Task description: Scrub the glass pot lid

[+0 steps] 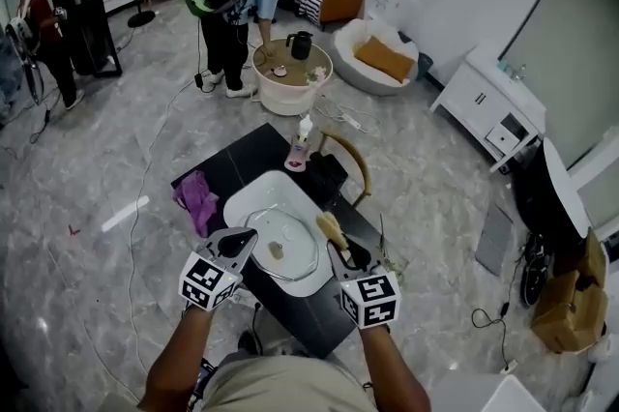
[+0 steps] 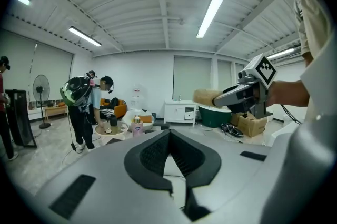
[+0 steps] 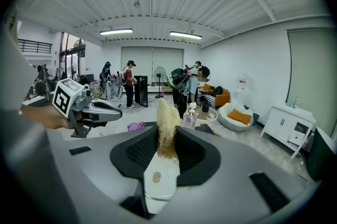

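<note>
The glass pot lid [image 1: 290,236] lies in a white basin [image 1: 247,197] on a black table [image 1: 232,163], its knob near the middle. My left gripper [image 1: 242,244] is at the lid's left rim. In the left gripper view its jaws [image 2: 168,136] meet at the tips, with nothing showing between them. My right gripper [image 1: 340,250] hovers at the lid's right edge, shut on a scrub brush [image 3: 167,123] with a white handle and tan bristles [image 1: 332,226]. The bristles stick out past the jaws, just right of the lid.
A purple cloth [image 1: 196,197] lies on the table left of the basin. A soap bottle [image 1: 302,149] stands at the table's far edge, with a chair [image 1: 348,163] beside it. People stand around a round tub [image 1: 290,76] farther back. Cables run across the marble floor.
</note>
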A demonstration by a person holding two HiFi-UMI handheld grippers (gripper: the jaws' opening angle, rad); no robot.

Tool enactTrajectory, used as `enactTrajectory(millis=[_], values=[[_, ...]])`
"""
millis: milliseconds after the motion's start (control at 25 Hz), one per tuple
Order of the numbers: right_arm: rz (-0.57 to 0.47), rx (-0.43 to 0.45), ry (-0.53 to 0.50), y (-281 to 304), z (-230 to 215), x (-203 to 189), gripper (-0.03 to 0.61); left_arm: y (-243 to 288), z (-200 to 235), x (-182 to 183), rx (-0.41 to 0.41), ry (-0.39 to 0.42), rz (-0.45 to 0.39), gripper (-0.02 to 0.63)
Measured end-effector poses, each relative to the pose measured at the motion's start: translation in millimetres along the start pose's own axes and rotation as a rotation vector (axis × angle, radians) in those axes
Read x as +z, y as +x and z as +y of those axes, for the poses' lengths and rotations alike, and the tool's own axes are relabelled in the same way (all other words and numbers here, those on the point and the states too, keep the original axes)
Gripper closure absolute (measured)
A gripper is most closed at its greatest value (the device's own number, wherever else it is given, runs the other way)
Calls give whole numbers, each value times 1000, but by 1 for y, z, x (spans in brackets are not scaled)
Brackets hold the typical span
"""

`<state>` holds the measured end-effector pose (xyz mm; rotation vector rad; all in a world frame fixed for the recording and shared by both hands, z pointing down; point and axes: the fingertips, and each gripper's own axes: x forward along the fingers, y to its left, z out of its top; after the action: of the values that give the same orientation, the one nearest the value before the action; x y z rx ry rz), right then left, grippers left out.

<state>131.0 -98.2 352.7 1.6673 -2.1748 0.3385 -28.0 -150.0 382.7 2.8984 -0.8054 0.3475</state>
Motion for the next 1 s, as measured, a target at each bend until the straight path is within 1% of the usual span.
enactTrajectory(millis=[120,240,320,440,560,800,920,1000], values=[[21,69,-4,22,-8,-4,471,10,2,-14,37,4,55,600],[58,127,-8,44,-15,-16,471,19,6,-34,90,-27,103,600],[87,160,-10,59,-19,-26,471,26,8,-50,121,-49,132,600],[140,209,-11,86,-21,-50,471,39,14,-79,155,-47,187,600],[220,258,-16,119,-16,-86,471,53,23,-119,189,-35,253,600],[372,317,-18,170,-2,-173,469,80,25,-199,193,-48,380,598],[442,346,-21,189,9,-215,469,89,25,-230,189,-59,423,598],[477,369,-34,199,17,-238,469,93,27,-244,194,-52,437,598]])
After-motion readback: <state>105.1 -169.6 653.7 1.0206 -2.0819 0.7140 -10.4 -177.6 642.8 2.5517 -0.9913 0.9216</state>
